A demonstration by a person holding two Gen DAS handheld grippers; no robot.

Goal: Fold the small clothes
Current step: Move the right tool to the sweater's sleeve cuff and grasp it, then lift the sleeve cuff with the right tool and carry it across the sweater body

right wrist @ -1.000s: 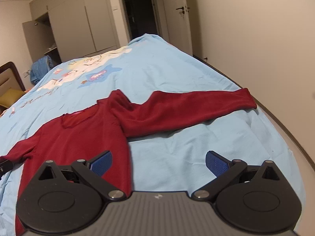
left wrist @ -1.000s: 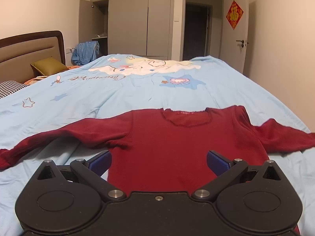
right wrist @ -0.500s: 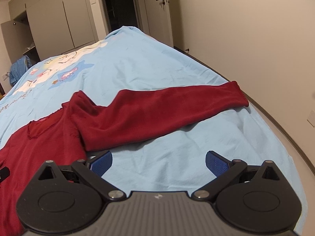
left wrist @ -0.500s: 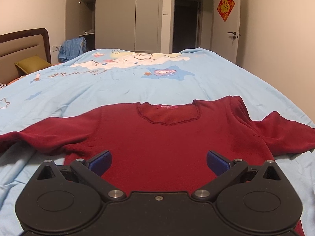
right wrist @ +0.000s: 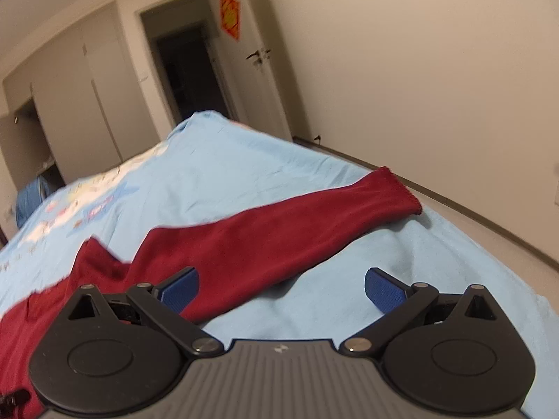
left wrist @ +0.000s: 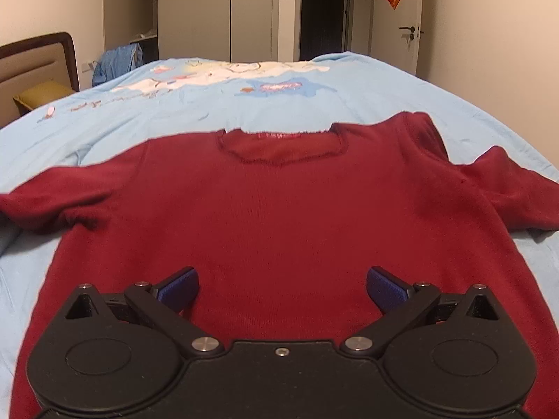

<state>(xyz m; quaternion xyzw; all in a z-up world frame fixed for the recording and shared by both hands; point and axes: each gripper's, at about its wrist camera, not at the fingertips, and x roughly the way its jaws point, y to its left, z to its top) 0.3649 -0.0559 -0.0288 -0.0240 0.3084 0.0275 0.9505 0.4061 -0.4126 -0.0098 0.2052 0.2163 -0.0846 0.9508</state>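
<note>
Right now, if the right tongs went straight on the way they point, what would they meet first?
Probably the red sweater's sleeve lying on the blue bedsheet; the open right tongs straddle its lower edge, though depth is unclear.

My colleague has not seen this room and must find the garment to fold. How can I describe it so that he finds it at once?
Look at the large bed with the light blue cartoon-print cover. On its near part lies a dark red long-sleeved sweater, spread flat with the round neckline facing the wardrobe and both sleeves stretched out sideways. It is the only red garment there; the other cloth, blue, is heaped beyond the bed.
</note>
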